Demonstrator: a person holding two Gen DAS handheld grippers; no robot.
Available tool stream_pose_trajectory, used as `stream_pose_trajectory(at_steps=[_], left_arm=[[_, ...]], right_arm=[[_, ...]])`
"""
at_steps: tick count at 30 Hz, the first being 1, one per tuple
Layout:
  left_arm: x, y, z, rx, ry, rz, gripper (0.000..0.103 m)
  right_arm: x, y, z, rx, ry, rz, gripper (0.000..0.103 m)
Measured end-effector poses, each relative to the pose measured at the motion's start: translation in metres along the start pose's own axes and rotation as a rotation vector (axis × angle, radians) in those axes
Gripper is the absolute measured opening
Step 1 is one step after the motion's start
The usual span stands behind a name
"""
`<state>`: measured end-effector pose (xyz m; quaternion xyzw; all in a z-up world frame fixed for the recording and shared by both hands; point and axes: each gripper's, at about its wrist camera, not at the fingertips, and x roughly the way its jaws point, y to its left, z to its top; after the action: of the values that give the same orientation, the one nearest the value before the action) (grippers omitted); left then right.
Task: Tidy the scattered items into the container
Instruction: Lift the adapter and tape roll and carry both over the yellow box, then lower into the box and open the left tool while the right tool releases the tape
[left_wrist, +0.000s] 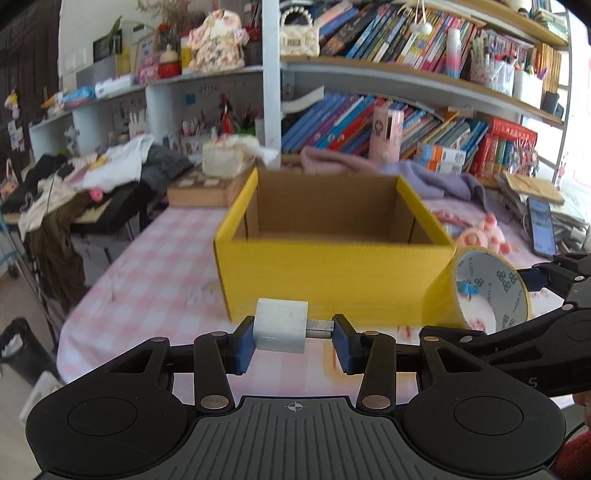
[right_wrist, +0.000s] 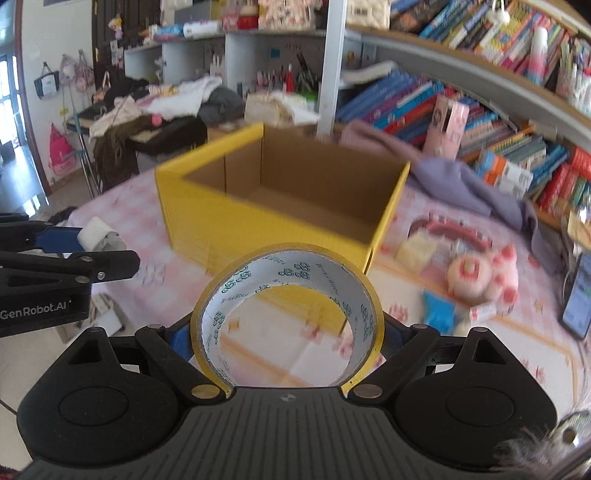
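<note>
A white charger plug (left_wrist: 281, 325) with a metal end sits crosswise between the blue pads of my left gripper (left_wrist: 295, 334), which is shut on it, just in front of the yellow cardboard box (left_wrist: 332, 273). The box is open at the top and its brown inside looks bare. My right gripper (right_wrist: 288, 339) is shut on a yellow tape roll (right_wrist: 295, 267), which is held upright with its hole facing the camera; its pads are mostly hidden behind the roll. The roll hangs near the box's (right_wrist: 258, 229) front right corner. The charger (right_wrist: 98, 230) shows at the left in the right wrist view.
On the pink checked tablecloth (right_wrist: 388, 354) right of the box lie a pink plush toy (right_wrist: 480, 273), a blue packet (right_wrist: 439, 314), a pale block (right_wrist: 415, 251), a phone (right_wrist: 578, 299) and a lilac cloth (right_wrist: 461, 181). Bookshelves (left_wrist: 406, 122) stand behind; clothes (left_wrist: 110, 166) are piled at the left.
</note>
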<state>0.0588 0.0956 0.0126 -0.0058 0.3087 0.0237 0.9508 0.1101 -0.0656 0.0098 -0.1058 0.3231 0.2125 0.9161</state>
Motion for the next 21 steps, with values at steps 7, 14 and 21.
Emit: stream_pose_trajectory(at_steps=[7, 14, 21], left_arm=[[0.011, -0.008, 0.035, 0.034, -0.075, -0.008, 0.042], [0.031, -0.009, 0.074, 0.069, -0.119, 0.009, 0.042], [0.062, -0.009, 0.101, 0.138, -0.108, 0.048, 0.042]], right_arm=[[0.001, -0.008, 0.028, -0.084, -0.114, -0.004, 0.091], [0.019, -0.028, 0.063, -0.151, -0.175, 0.019, 0.091], [0.059, -0.049, 0.098, -0.156, -0.178, 0.006, 0.091]])
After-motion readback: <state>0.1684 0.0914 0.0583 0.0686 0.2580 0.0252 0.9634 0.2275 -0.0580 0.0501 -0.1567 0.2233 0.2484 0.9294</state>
